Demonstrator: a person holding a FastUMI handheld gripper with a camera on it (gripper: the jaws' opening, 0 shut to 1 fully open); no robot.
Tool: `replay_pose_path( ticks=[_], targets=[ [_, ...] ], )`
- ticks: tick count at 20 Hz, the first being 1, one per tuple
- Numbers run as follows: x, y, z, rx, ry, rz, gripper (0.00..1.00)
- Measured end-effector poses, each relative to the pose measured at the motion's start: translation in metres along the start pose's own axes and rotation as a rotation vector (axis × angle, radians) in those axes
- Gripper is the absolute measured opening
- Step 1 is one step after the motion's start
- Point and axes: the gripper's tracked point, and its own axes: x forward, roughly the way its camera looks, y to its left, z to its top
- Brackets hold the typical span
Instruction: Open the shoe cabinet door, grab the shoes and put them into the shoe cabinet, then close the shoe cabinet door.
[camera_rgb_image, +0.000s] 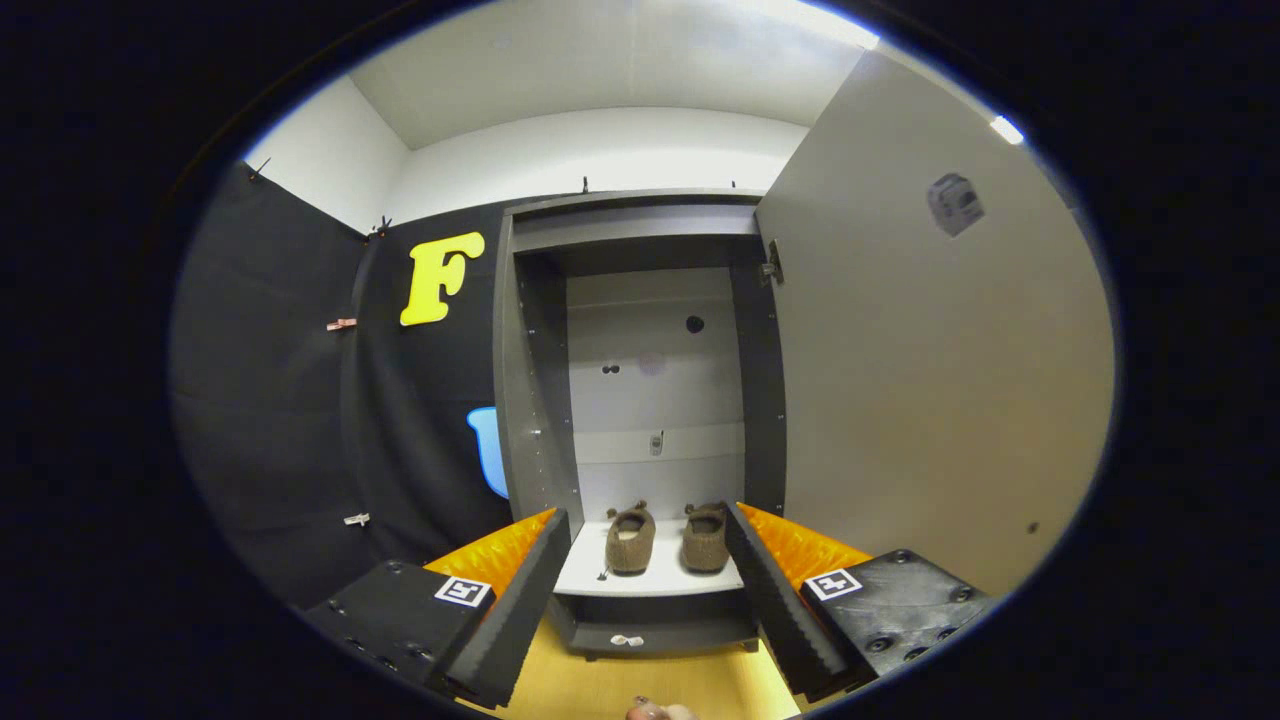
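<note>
Facing cabinet (640, 400) head-on, door (930, 360) swung wide to the right on its hinge, interior exposed. Contents: pair of shoes (668, 538), brown, knitted-looking, side by side on the pale bottom shelf (655, 575), toes pointing inward toward the back panel; left shoe (630, 540) and right shoe (706, 537) just apart, neither overhanging the shelf front as far as can be judged. Upper part of the carcass bare of shelves, back panel with a few small holes and a fitting. Gripper (648, 575): fingers spread wide, nothing between them, framing the shelf and shoes well beyond their tips. Floor (640, 685) yellowish, with a small pale scrap (627, 640) under the cabinet base. Step in hand, by judgement: door opened, shoes stowed, gripper clear of the cabinet; remaining item is closing the door. Next move calls for: swinging the gripper out to the right, past the door's free edge, getting a finger onto the outer face or edge, then pushing in an arc toward the left until the door meets the carcass. Caution: door panel broad and smooth, no handle visible from this side, so a push seems likelier than a pinch; shoes sit far enough in to clear the closing door, apparently.
</note>
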Motion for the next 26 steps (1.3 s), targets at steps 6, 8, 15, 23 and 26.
replay_pose_path(
  ticks=[6, 8, 15, 23, 26],
  targets=[
    [-0.077, -0.050, -0.007, -0.015, 0.053, -0.026, 0.98],
    [-0.099, -0.078, -0.009, -0.009, 0.065, -0.053, 0.98],
    [-0.155, -0.172, 0.005, 0.000, 0.036, -0.130, 0.98],
    [-0.125, -0.237, -0.007, 0.019, 0.071, -0.156, 0.98],
    [-0.106, -0.240, -0.015, 0.008, 0.087, -0.122, 0.98]
  ],
)
